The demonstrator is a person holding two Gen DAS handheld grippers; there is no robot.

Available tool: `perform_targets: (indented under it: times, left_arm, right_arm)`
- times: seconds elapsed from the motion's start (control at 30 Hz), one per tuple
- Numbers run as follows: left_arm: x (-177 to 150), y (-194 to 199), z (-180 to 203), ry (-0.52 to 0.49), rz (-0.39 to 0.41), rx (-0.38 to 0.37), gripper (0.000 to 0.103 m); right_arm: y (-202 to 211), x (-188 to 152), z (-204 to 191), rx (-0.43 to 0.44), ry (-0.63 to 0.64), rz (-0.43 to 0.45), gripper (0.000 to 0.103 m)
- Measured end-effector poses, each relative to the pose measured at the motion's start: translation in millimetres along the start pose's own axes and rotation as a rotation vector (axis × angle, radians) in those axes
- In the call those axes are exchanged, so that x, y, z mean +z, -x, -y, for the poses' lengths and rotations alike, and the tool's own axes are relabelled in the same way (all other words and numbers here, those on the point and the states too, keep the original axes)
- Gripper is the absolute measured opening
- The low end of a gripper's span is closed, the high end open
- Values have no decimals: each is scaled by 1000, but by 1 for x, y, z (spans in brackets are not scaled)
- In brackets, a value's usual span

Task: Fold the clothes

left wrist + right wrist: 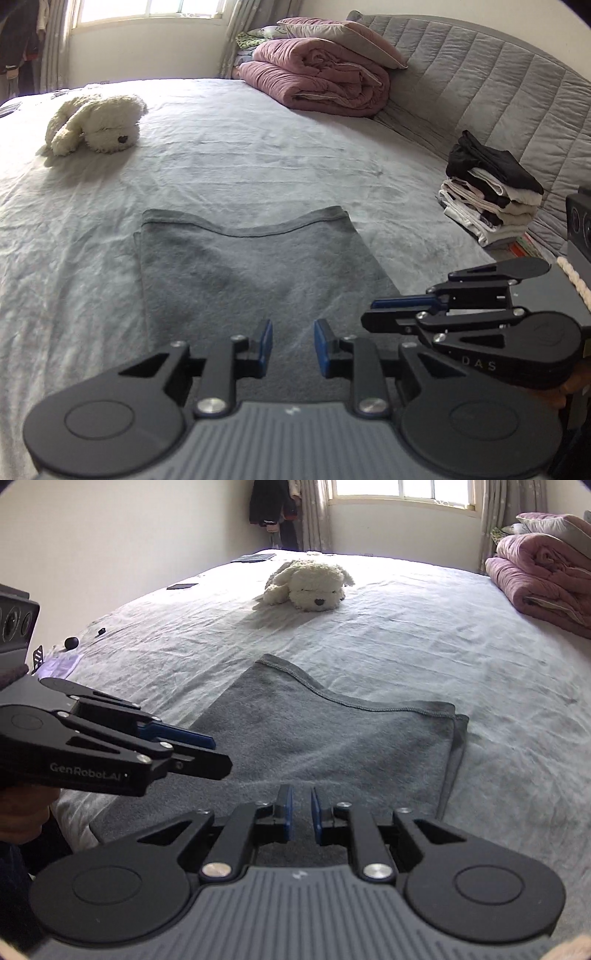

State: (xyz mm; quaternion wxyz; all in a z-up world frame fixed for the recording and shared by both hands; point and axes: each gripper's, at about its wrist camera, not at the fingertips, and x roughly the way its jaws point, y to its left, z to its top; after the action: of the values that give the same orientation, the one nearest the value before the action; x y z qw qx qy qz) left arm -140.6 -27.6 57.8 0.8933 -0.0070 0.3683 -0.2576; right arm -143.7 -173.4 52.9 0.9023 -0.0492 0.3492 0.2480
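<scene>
A grey garment (251, 273) lies folded into a flat rectangle on the pale bed sheet (74, 236), its hemmed edge on the far side. My left gripper (293, 347) hovers over its near edge, blue pads apart, nothing between them. My right gripper (373, 312) hangs just to its right, over the garment's near right corner. In the right wrist view the garment (332, 746) spreads ahead of the right gripper (301, 818), whose pads stand a narrow gap apart and hold nothing. The left gripper (214, 753) reaches in from the left over the cloth's near left part.
A stack of folded clothes (491, 195) sits at the right against the grey quilted headboard (480, 92). A pink quilt (317, 77) with a pillow lies at the back. A white plush dog (96, 123) rests on the far sheet. Small dark items (72, 642) lie at the left edge.
</scene>
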Motion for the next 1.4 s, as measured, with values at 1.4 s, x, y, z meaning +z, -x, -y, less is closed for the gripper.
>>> perform_targets:
  times: [1.4]
  left_arm:
    - [-31,4,-59,12,-23,124,4]
  right_arm:
    - [7,-38,54,-230,-165,-80,17]
